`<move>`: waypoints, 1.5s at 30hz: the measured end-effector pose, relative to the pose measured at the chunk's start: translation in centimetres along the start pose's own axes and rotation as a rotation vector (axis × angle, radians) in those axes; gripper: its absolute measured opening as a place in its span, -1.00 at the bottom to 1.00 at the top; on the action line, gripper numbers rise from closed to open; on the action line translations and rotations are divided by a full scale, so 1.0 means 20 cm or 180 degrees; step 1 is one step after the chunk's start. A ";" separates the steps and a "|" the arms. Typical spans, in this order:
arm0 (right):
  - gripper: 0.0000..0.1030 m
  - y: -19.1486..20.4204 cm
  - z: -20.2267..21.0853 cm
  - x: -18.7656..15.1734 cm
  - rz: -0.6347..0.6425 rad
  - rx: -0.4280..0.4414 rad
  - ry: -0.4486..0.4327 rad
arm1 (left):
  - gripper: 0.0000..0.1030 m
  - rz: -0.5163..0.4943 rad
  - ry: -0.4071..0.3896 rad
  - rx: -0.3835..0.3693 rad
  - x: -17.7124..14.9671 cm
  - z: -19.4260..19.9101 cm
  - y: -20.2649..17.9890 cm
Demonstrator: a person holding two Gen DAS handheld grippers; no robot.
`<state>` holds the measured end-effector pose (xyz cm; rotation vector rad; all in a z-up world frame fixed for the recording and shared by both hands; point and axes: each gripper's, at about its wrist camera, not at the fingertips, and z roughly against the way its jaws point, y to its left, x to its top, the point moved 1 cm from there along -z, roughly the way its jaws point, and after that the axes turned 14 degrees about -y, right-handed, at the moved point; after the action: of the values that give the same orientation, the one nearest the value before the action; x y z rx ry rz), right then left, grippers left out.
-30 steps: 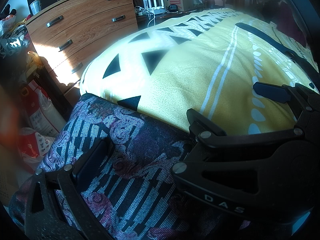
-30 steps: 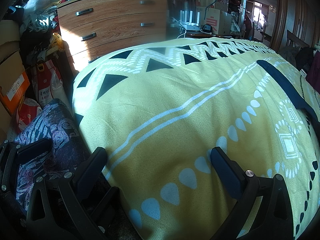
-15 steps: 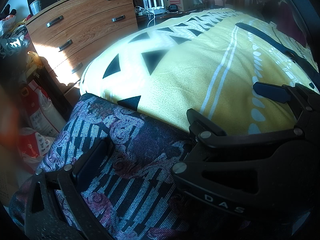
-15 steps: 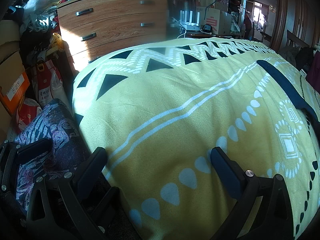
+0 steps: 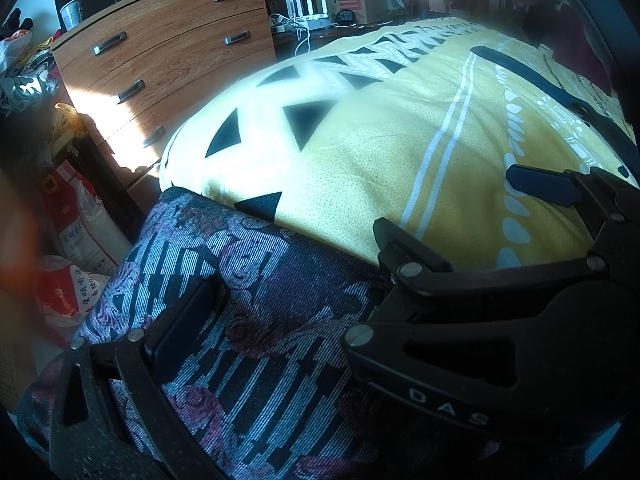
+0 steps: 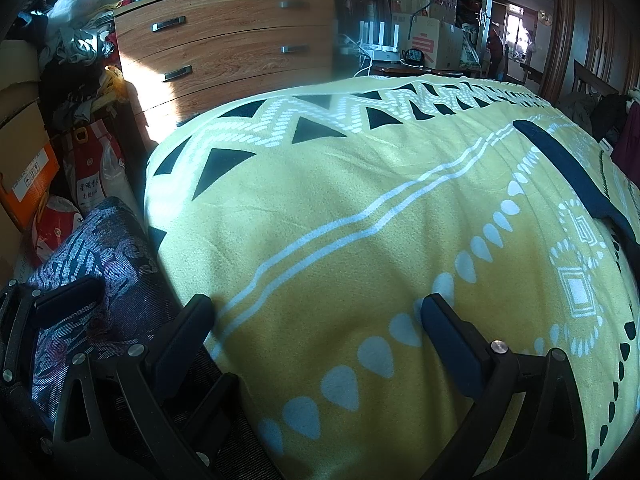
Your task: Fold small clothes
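A dark purple patterned cloth (image 5: 248, 320) lies bunched at the near left edge of the yellow blanket (image 5: 380, 152). My left gripper (image 5: 288, 280) is open over this cloth, its left finger (image 5: 188, 320) resting on the fabric. In the right wrist view the same cloth (image 6: 100, 264) sits at the lower left. My right gripper (image 6: 316, 316) is open and empty just above the blanket (image 6: 360, 208), to the right of the cloth. In the left wrist view the right gripper's body (image 5: 500, 320) hides my left gripper's right finger.
A wooden chest of drawers (image 6: 232, 52) stands beyond the bed. Bags and boxes (image 6: 88, 168) crowd the floor at left. A dark strap (image 6: 568, 164) lies across the blanket at the right. A table with a router and boxes (image 6: 400, 48) is behind.
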<state>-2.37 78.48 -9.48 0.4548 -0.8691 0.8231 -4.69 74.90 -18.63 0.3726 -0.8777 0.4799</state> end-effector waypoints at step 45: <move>1.00 -1.16 1.33 0.23 -0.1075 0.0870 -0.1025 | 1.00 0.0795 -0.1565 -0.1837 1.17 0.66 -0.11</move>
<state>4.68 48.92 8.94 0.9668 -0.9443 0.5635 0.74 72.28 7.70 -0.1647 -1.5000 0.3442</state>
